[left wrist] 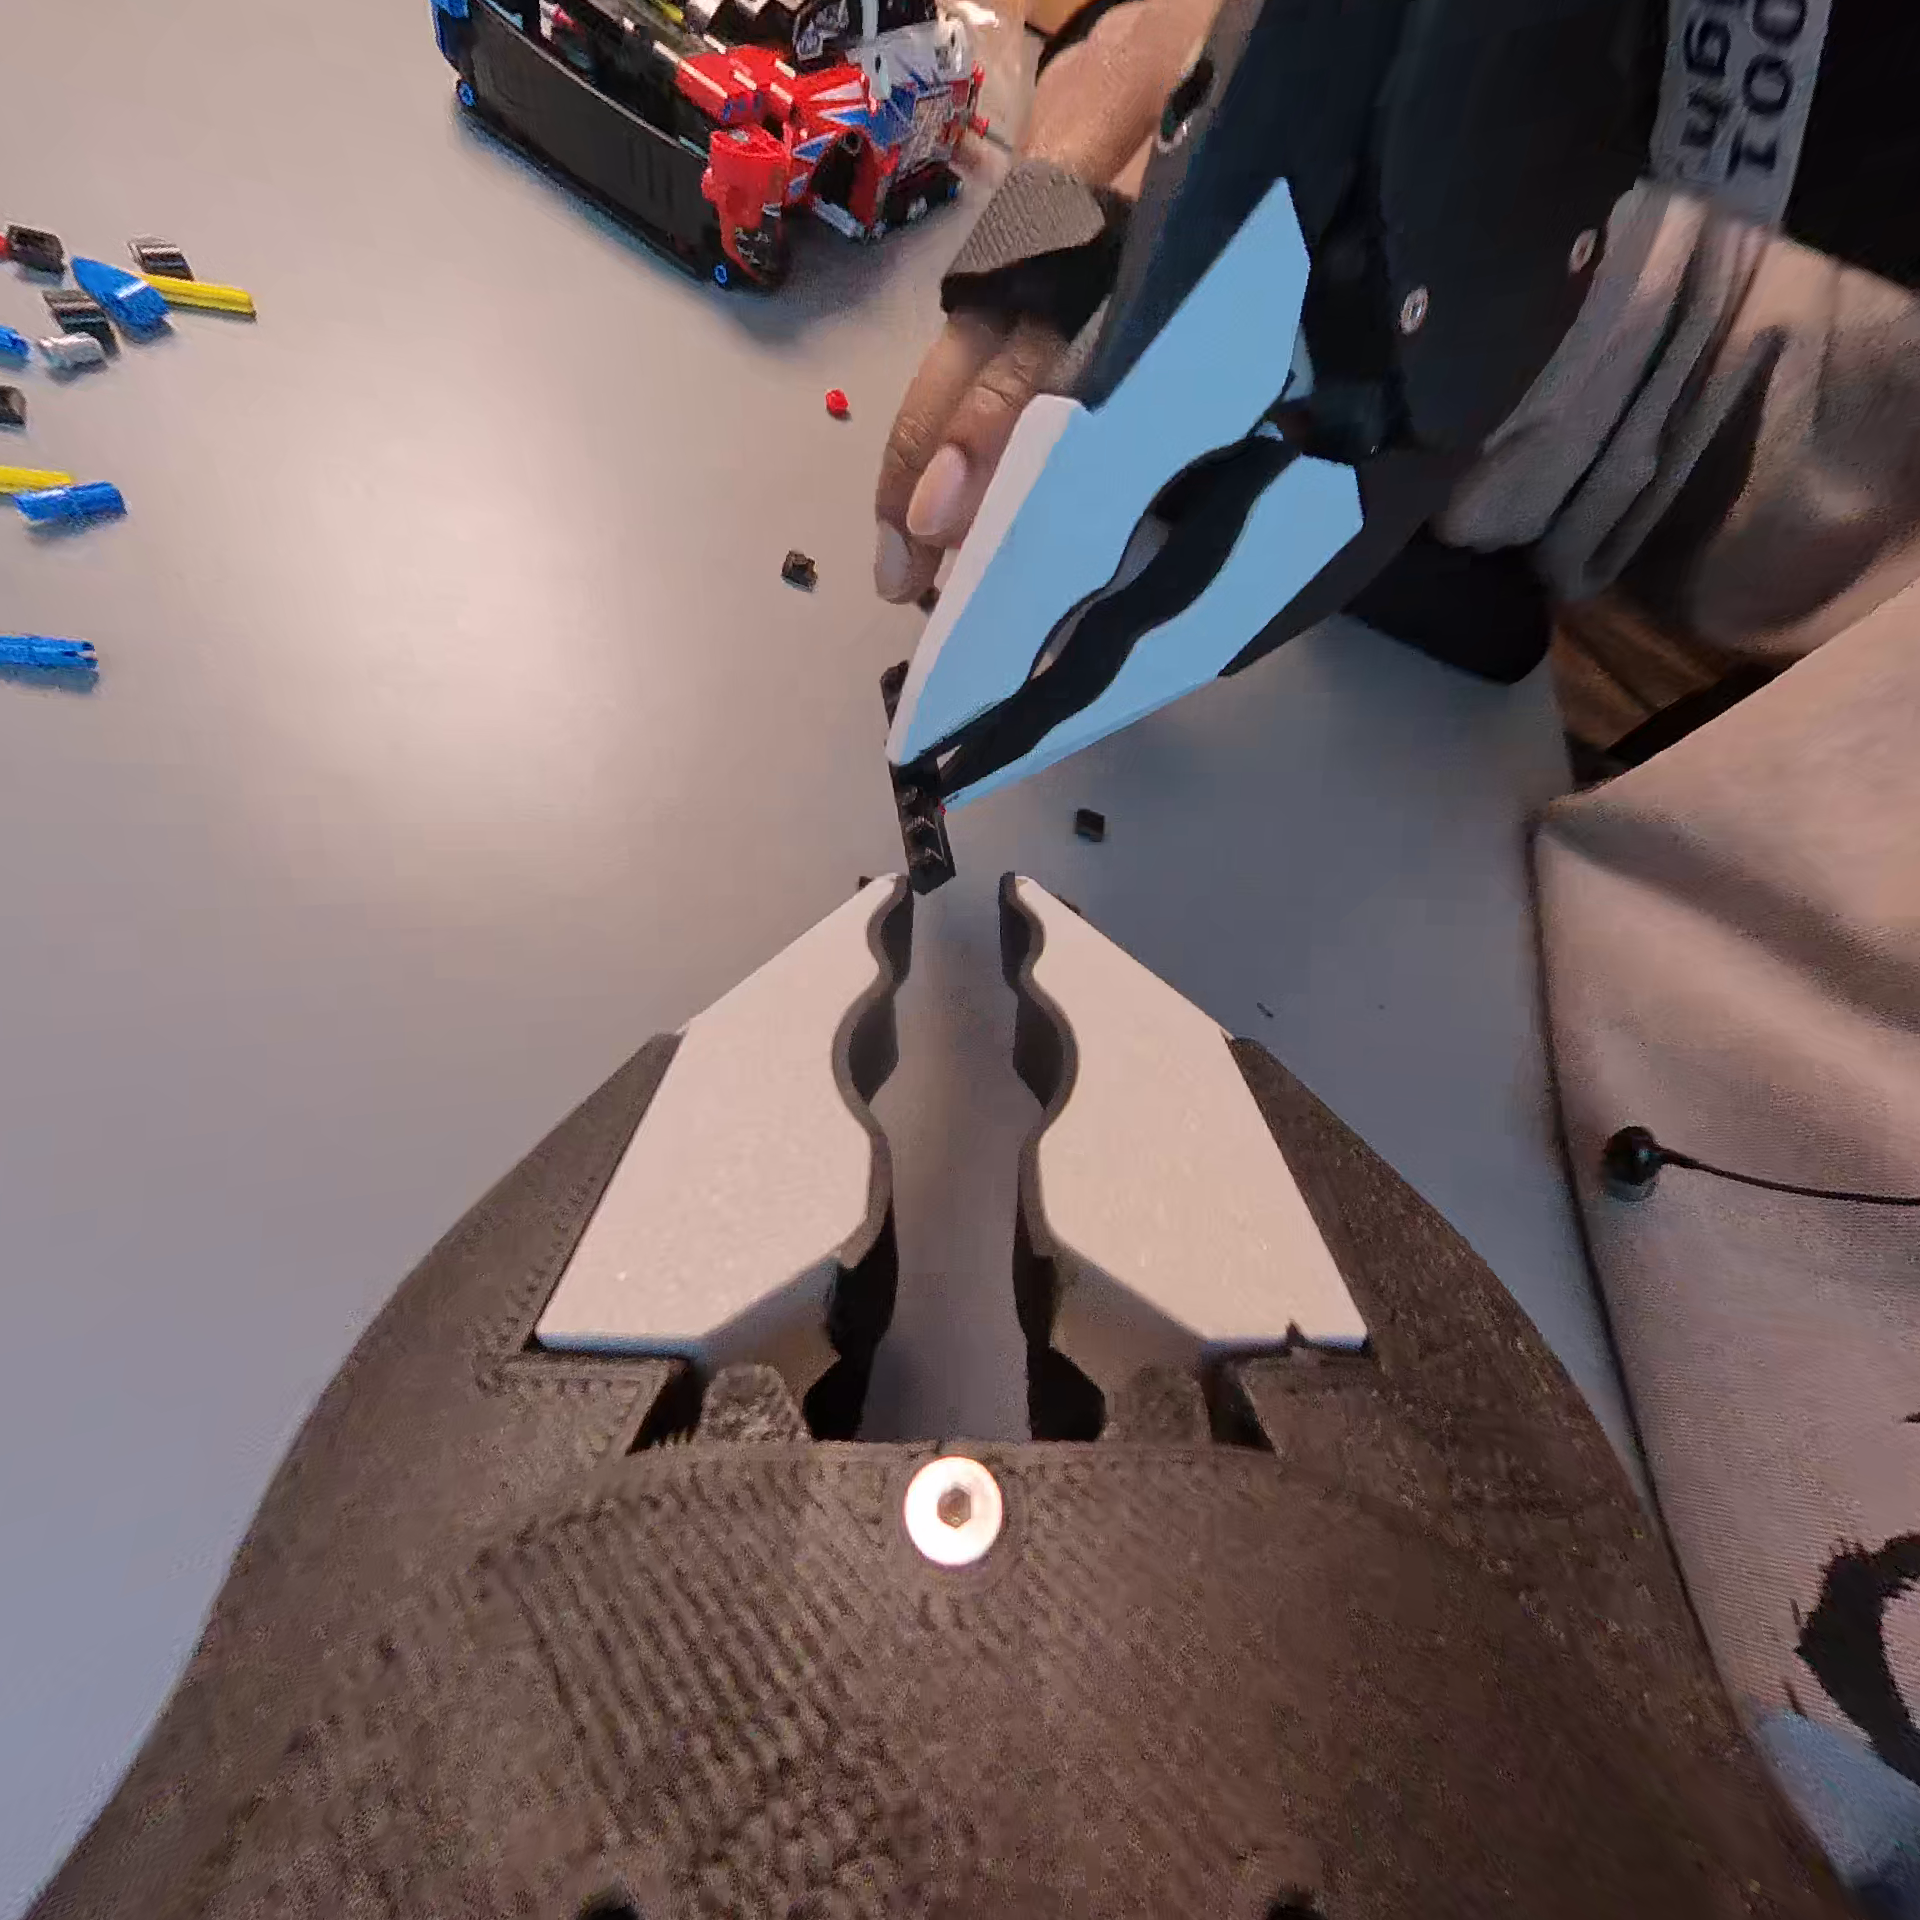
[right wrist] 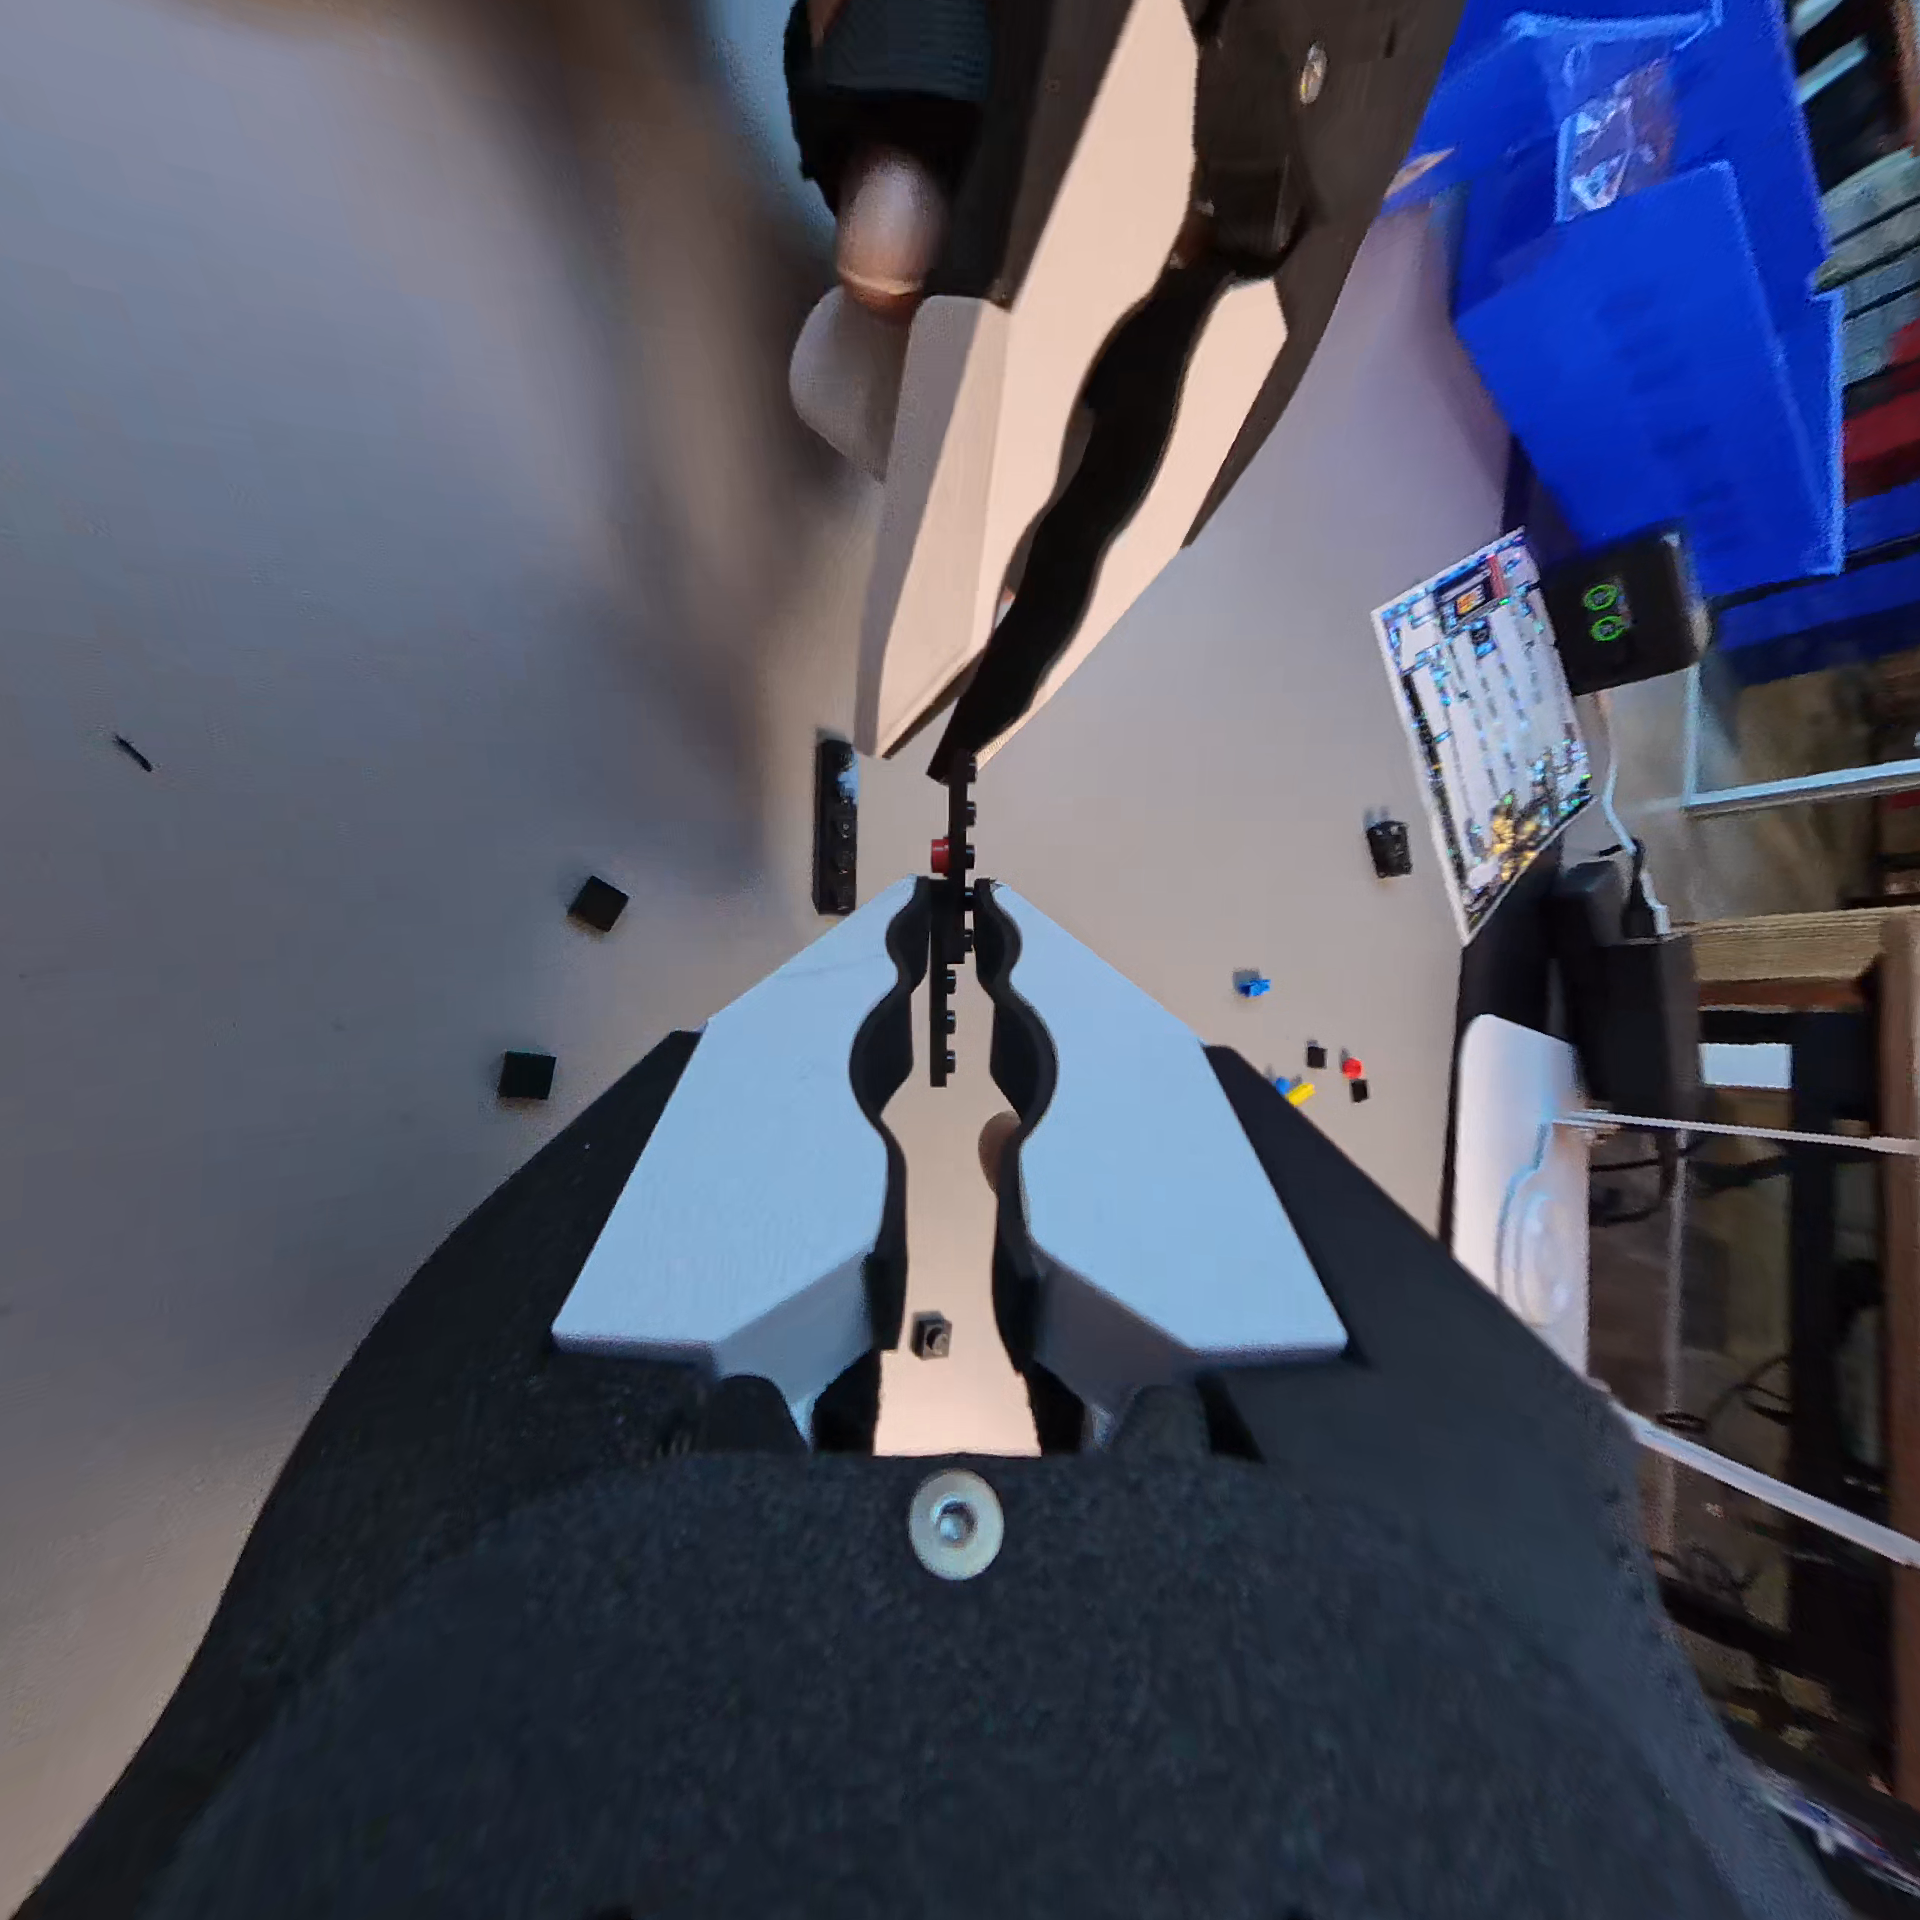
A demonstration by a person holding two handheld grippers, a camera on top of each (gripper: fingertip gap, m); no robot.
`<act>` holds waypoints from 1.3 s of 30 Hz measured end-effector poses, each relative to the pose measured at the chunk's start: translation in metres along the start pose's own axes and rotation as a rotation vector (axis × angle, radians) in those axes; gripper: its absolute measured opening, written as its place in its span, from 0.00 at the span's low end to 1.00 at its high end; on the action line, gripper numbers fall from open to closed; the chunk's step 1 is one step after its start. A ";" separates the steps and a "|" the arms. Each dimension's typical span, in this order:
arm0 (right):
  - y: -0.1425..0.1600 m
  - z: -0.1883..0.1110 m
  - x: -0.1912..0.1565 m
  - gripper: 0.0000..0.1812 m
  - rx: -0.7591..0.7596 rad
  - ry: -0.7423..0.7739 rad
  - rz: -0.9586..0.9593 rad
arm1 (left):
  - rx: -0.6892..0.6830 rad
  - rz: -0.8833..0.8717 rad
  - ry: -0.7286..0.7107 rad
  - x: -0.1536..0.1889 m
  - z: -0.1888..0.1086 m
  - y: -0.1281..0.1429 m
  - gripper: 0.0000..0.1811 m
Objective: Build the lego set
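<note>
My right gripper is shut on a thin black Lego plate held edge-on, with a small red piece stuck on its side. In the left wrist view the right gripper comes down from the upper right, and the plate sticks out of its tips. My left gripper is open by a narrow gap. The plate's free end sits at its left fingertip. The left gripper meets the plate's far end from above. The part-built red, blue and black truck stands far back.
Loose blue, yellow and black pieces lie at the left, with a red stud and small black pieces on the grey table. A long black plate, an instruction sheet and blue bins are beyond. A person's clothing is at the right. The tips of both grippers are at nearly the same place.
</note>
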State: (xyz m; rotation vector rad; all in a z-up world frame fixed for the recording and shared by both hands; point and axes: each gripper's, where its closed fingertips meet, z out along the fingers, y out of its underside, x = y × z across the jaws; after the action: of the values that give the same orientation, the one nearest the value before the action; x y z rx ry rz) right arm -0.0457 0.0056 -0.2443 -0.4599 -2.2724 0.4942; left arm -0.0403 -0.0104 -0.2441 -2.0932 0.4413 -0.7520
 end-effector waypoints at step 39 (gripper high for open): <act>0.028 0.016 -0.026 0.04 -0.141 -0.423 0.223 | -0.247 0.348 -0.184 -0.021 0.007 0.037 0.06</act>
State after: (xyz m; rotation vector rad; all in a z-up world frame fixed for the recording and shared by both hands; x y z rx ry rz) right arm -0.0359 0.0139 -0.2837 -0.7441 -2.6887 0.5890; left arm -0.0528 -0.0162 -0.2848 -2.2060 0.8030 -0.3110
